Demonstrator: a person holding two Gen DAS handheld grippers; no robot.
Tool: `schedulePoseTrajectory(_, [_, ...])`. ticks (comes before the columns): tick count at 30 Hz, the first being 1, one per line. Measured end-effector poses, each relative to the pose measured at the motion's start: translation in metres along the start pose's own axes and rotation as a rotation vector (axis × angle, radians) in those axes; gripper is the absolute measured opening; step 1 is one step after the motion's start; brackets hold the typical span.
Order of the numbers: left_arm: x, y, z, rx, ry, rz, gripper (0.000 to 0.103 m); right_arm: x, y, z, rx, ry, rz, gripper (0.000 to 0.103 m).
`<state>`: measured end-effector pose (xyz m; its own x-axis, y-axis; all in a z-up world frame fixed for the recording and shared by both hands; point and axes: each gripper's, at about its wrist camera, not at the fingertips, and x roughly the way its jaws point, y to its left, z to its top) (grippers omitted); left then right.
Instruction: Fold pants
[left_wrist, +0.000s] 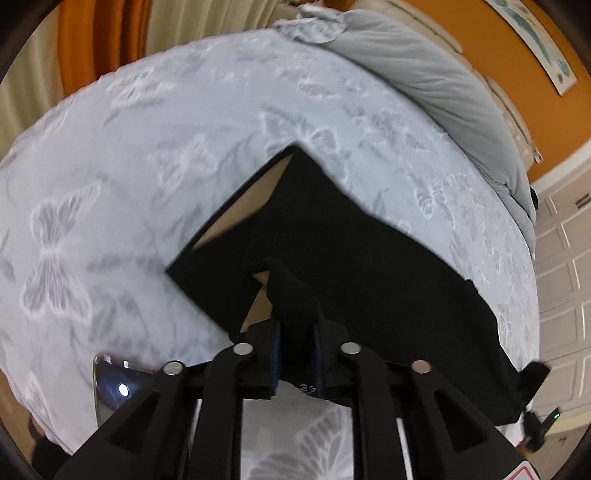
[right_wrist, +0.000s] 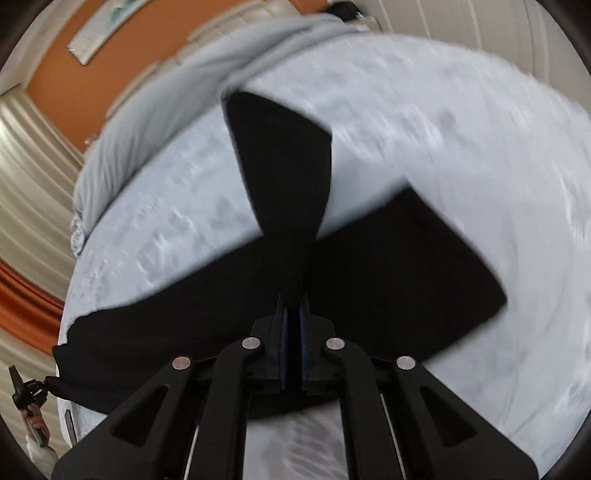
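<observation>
Black pants (left_wrist: 369, 258) lie on a pale bedspread with a butterfly pattern (left_wrist: 129, 184). The waist end shows a tan lining. My left gripper (left_wrist: 297, 325) is shut on a bunch of the waistband and lifts it slightly. In the right wrist view the pants (right_wrist: 388, 266) stretch across the bed. My right gripper (right_wrist: 293, 314) is shut on a leg end, which rises as a taut black strip (right_wrist: 280, 158) above the bed. The other gripper (right_wrist: 27, 395) shows at the far left, at the pants' other end.
A grey duvet (left_wrist: 424, 81) is bunched along the head of the bed. A shiny phone-like object (left_wrist: 114, 384) lies on the bedspread at my left. Orange wall, curtains and a white panelled door surround the bed.
</observation>
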<state>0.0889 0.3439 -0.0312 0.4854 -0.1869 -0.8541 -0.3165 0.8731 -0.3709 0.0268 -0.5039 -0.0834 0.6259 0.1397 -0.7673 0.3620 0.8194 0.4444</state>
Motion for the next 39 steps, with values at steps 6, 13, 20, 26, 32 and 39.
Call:
schedulePoseTrajectory(6, [-0.031,-0.006,-0.017,-0.034,-0.084,0.034,0.076,-0.036,0.005,-0.008,0.032,-0.095,-0.002,0.086])
schedulePoseTrajectory(13, [-0.002,-0.007,-0.039,-0.198,0.038,-0.058,0.087,-0.028,0.005,0.03,0.021,-0.168,-0.13,0.092])
schedulePoseTrajectory(20, [0.043,-0.001,-0.022,-0.315,0.133,-0.021,0.013,0.022,-0.033,0.036,0.197,-0.067,-0.063,0.007])
schedulePoseTrajectory(26, [-0.009,-0.001,0.005,-0.235,0.035,-0.06,0.009,-0.059,-0.011,0.021,0.089,-0.242,0.036,0.008])
schedulePoseTrajectory(32, [0.039,0.036,0.0,-0.232,0.066,0.03,0.011,-0.004,-0.051,-0.014,0.094,-0.079,-0.022,0.02])
schedulePoseTrajectory(39, [-0.02,-0.016,0.005,-0.027,-0.134,0.102,0.017,-0.061,-0.059,-0.007,0.024,-0.212,-0.126,0.069])
